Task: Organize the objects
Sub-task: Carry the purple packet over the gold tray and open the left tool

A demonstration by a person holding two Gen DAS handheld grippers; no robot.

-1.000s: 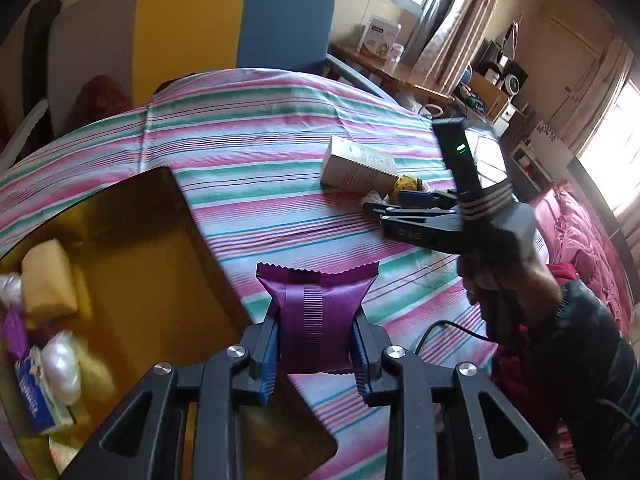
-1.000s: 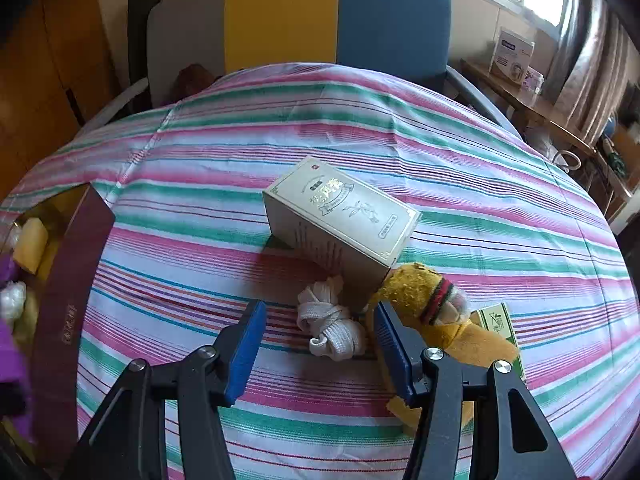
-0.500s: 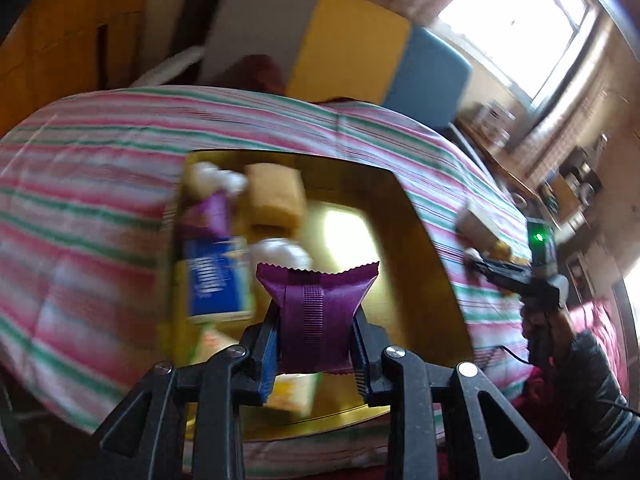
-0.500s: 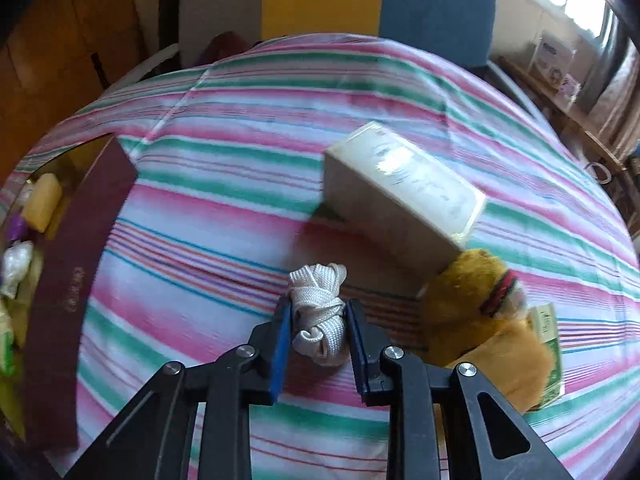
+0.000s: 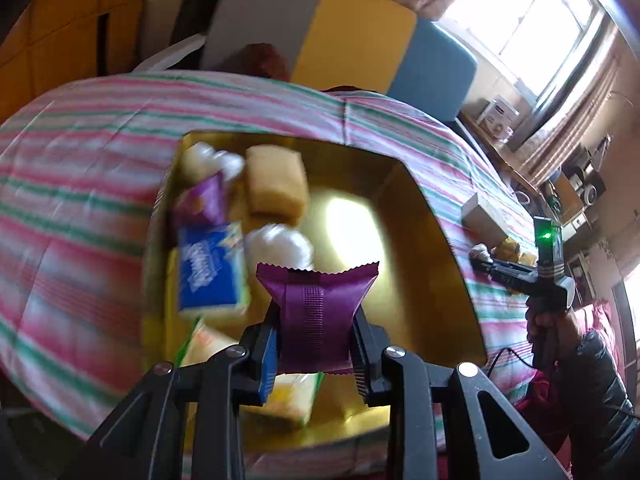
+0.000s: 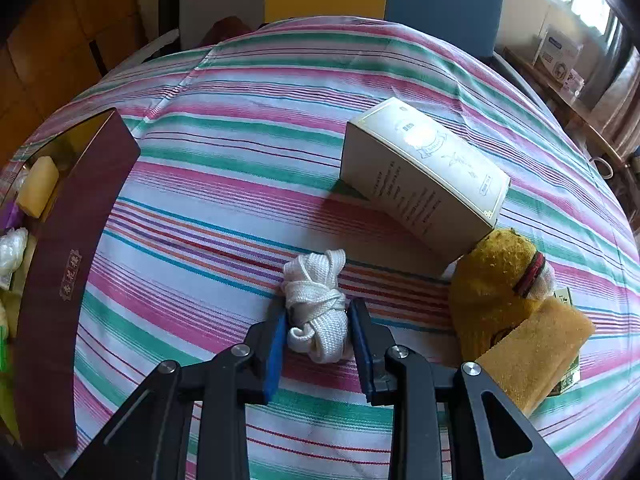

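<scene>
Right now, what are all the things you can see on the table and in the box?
purple packet: 1, purple, held above the gold box
gold box: 1, gold inside, dark red outside, on the table's left
blue pack: 1, blue, inside the box
yellow sponge: 1, yellow, inside the box
white rope bundle: 1, white, on the striped tablecloth
cream carton: 1, cream, lying behind the rope
yellow plush toy: 1, yellow, right of the rope
left gripper: fingers shut on the packet
right gripper: fingers shut on the rope
</scene>
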